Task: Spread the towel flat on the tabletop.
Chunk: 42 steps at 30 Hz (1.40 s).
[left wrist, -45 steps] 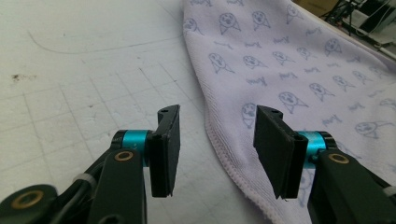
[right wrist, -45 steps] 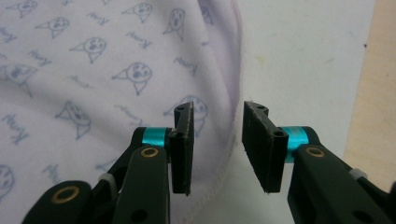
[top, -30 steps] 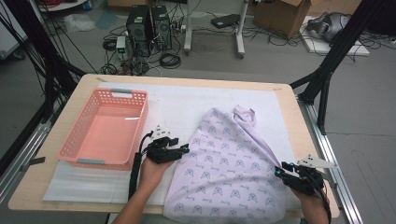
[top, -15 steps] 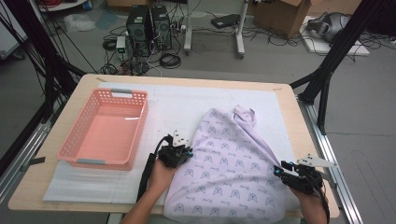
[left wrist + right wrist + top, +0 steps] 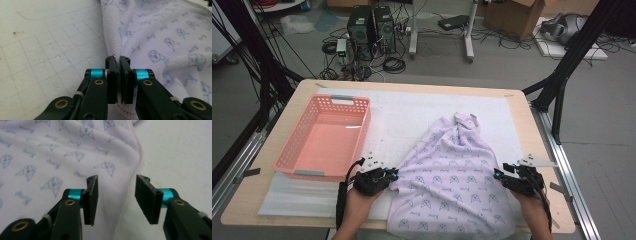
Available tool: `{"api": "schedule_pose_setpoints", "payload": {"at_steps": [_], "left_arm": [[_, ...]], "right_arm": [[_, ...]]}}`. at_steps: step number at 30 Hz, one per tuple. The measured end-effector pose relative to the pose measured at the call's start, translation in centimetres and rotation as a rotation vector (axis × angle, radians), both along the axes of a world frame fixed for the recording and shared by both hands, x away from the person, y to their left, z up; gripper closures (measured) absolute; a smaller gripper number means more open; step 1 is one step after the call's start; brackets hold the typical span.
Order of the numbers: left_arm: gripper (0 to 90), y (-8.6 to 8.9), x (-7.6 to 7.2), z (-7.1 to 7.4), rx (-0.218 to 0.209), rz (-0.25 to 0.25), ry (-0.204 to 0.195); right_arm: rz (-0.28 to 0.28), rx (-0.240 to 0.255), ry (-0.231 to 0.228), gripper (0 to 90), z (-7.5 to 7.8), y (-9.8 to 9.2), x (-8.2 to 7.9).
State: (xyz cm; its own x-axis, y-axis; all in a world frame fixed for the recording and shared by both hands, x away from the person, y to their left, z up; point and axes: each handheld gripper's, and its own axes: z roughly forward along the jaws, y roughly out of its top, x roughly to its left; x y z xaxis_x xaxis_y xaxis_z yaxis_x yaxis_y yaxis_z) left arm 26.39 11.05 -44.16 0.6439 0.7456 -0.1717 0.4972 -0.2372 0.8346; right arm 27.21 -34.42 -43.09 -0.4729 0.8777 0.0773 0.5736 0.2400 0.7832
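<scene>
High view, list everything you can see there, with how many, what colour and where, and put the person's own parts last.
Garment: one, pale lilac with small printed animal faces, spread on the near right part of the table, its near edge hanging over the front.
Basket: one, pink plastic lattice, on the table's left side.
Mat: one, white with a grid, covering most of the tabletop.
Table: one, light wood, centre.
Computer towers: two, black, on the floor behind the table, among cables.
Cardboard box: one, brown, on the floor far right.
Left gripper: one, black, shut on the garment's left edge.
Right gripper: one, black, jaws apart astride the garment's right edge, having just been opening.
Hands: two, at the near edge.
</scene>
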Motion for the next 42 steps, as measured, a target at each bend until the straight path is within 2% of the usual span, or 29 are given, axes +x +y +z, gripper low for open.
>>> {"api": "schedule_pose_setpoints", "payload": {"at_steps": [2,4,5,6,7,8,9,10,15,18,20,23,25,28,29,30,34,37,39,40,41,42], "left_arm": [[80.8,0.2,0.0,-0.2,-0.011,0.001,0.001],[68.1,0.4,0.0,-0.3,-0.034,0.022,0.003],[62.0,0.6,0.0,-0.3,-0.051,0.027,0.003],[58.4,0.7,0.0,-0.4,-0.070,0.031,-0.003],[54.2,0.8,0.0,-0.4,-0.081,0.036,-0.010],[49.6,0.9,0.0,-0.4,-0.085,0.041,-0.016],[47.9,1.0,0.0,-0.4,-0.091,0.045,-0.016],[47.1,1.0,0.0,-0.4,-0.089,0.048,-0.016],[44.4,1.1,0.1,-0.2,-0.106,0.050,-0.024],[44.4,1.0,0.4,-0.2,-0.122,0.048,-0.021],[44.4,0.8,0.8,-0.2,-0.129,0.043,-0.020],[44.6,0.0,2.0,-0.1,-0.131,0.031,0.005],[46.5,-0.8,2.9,0.0,-0.131,0.010,0.014],[48.3,-2.2,4.4,0.2,-0.111,0.010,0.003],[48.8,-2.6,5.0,0.4,-0.106,0.014,0.006],[49.0,-3.0,5.6,0.4,-0.106,0.027,-0.011],[49.6,-4.7,8.1,0.4,-0.096,0.040,0.032],[47.6,-6.4,9.2,-0.1,-0.035,0.004,0.079],[48.1,-7.6,9.4,-0.7,-0.004,-0.022,0.092],[51.1,-8.1,9.4,-1.0,0.033,-0.034,0.088],[53.1,-8.5,9.0,-1.0,0.088,-0.018,0.044],[61.3,-8.6,8.7,-0.9,0.103,-0.044,0.023]], "right_arm": [[0.003,-0.022,0.006,48.3,-0.2,1.0,1.3],[0.002,-0.038,0.020,48.4,-0.6,1.9,2.6],[0.004,-0.052,0.033,51.4,-0.9,2.3,3.1],[0.011,-0.079,0.048,61.3,-1.3,2.6,3.5],[0.019,-0.097,0.043,66.5,-1.5,2.8,3.5],[0.023,-0.100,0.036,81.4,-1.4,2.8,3.4],[0.025,-0.112,0.043,86.4,-1.3,2.6,3.3],[0.020,-0.112,0.051,87.4,-1.2,2.4,3.1],[-0.010,-0.125,0.055,88.1,-1.0,0.0,1.0],[-0.046,-0.094,0.074,88.0,-1.0,-1.7,-0.2],[-0.053,-0.056,0.089,86.0,-0.8,-2.5,-0.7],[-0.050,-0.022,0.055,72.0,-0.5,-3.0,-1.0],[-0.063,0.012,0.025,67.3,-0.1,-3.3,-1.0],[-0.064,0.025,-0.015,66.1,0.2,-3.7,-1.1],[-0.062,0.035,-0.015,66.2,0.2,-3.7,-1.2],[-0.059,0.039,-0.015,66.3,0.2,-3.7,-1.2],[-0.048,0.034,-0.012,66.4,0.0,-3.6,-1.1],[-0.040,0.032,-0.013,66.4,-0.1,-3.3,-0.9],[-0.036,0.032,-0.013,65.7,-0.1,-3.2,-0.9],[-0.038,0.033,-0.013,65.2,-0.2,-3.1,-0.8],[-0.039,0.034,-0.009,64.4,-0.2,-3.0,-0.8],[-0.038,0.031,-0.009,63.7,-0.3,-2.9,-0.7]]}}
